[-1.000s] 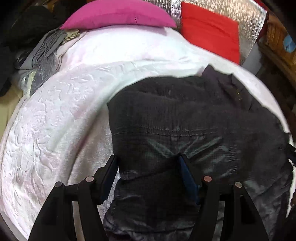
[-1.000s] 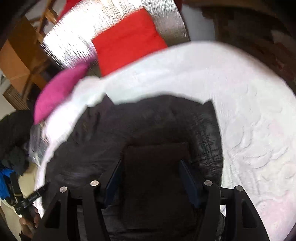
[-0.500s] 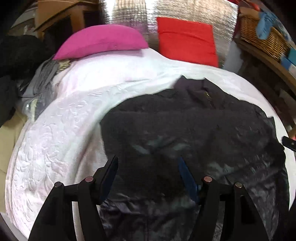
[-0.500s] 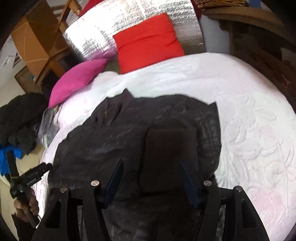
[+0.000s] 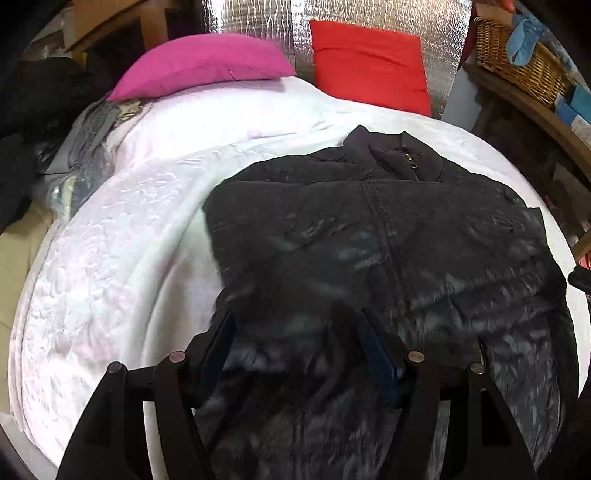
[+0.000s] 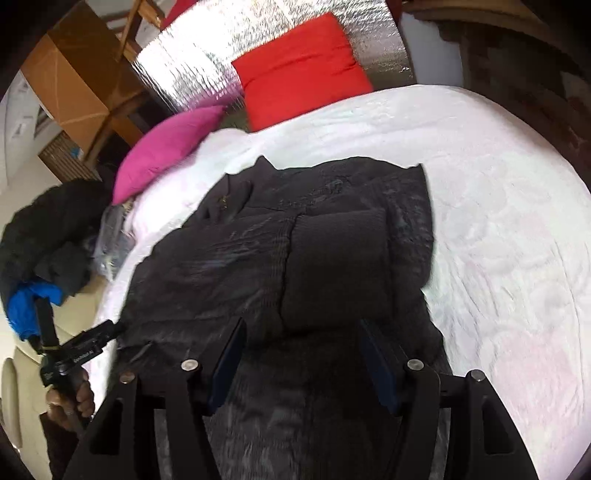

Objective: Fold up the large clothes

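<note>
Here a black jacket (image 5: 369, 236) lies spread on a bed (image 5: 110, 258) covered in white embossed quilting, its collar and zip pull toward twelve o'clock and both sleeves folded in over the chest. In the right wrist view the same jacket (image 6: 295, 240) shows a ribbed cuff (image 6: 338, 266) lying across its front, just ahead of the tongs. The left tongs (image 5: 295, 343) hang above the jacket's lower part with their blue-lined fingers (image 5: 376, 350) spread apart, nothing pinched between them. The right tongs (image 6: 299, 350) likewise stand spread over the hem area, apart from the cloth, gripping nothing. At twelve o'clock on the bed a pink pillow (image 5: 203, 62) sits beside a red pillow (image 5: 369, 62), both against a silver foil panel (image 5: 258, 22). A wicker basket (image 5: 517, 62) rests on a shelf at two o'clock in the left wrist view. At eight o'clock in the right wrist view a hand (image 6: 70, 398) grips the handle of the other tool, near a pile of dark clothes (image 6: 48, 229) off the bed's edge
</note>
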{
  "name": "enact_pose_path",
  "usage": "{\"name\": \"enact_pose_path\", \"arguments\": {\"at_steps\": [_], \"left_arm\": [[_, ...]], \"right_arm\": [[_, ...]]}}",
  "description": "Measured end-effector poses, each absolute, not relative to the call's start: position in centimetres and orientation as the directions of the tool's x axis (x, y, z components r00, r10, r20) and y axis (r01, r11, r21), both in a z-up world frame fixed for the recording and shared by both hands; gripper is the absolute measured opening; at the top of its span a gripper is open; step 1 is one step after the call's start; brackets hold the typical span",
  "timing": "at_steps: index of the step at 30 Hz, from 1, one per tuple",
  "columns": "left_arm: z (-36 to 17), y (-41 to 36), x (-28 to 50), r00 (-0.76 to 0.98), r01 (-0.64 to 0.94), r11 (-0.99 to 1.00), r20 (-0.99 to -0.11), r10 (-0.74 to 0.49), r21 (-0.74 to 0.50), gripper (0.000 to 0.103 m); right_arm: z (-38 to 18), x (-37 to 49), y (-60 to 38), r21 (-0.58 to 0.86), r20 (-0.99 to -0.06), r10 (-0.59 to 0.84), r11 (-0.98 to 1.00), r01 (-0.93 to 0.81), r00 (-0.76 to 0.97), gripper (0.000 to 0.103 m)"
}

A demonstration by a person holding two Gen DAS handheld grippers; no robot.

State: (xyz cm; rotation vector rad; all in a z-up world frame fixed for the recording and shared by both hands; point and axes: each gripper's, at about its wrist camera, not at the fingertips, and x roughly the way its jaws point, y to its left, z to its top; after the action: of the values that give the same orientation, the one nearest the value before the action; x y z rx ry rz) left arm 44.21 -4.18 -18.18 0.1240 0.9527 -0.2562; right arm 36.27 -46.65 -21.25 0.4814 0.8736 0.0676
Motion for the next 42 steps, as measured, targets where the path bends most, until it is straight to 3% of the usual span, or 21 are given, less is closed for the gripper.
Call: {"name": "enact_pose_path", "arguments": {"at_steps": [7,13,22,35,42], "left_arm": [[-17.7,1.2,38.1,0.625,0.212,0.976,-0.763,-0.165,-0.038,0.076],[-19.3,5.2,31.8,0.630,0.178,0.982,-0.759,-0.164,-0.064,0.076],[-23.0,10.7,25.1,0.554,0.045,0.966,-0.799,-0.235,-0.253,0.080],[-27.0,7.6,19.4,0.365,0.147,0.928,-0.853,-0.373,-0.343,0.080],[-29.0,5.9,18.0,0.281,0.163,0.930,-0.888,-0.364,-0.329,0.078]], "right_arm": [[-20.4,28.4,-48.7,0.494,-0.650,0.257,0.858,0.140,0.715,0.074],[-23.1,21.9,-50.7,0.560,-0.667,0.269,0.796,0.229,0.695,0.074],[-26.5,18.7,-49.7,0.608,-0.694,0.326,0.743,0.279,0.642,0.074],[-28.7,14.1,-44.8,0.553,-0.766,0.349,0.787,0.275,0.539,0.075],[-32.3,11.8,-42.5,0.487,-0.863,0.386,0.808,0.332,0.327,0.075]]}}
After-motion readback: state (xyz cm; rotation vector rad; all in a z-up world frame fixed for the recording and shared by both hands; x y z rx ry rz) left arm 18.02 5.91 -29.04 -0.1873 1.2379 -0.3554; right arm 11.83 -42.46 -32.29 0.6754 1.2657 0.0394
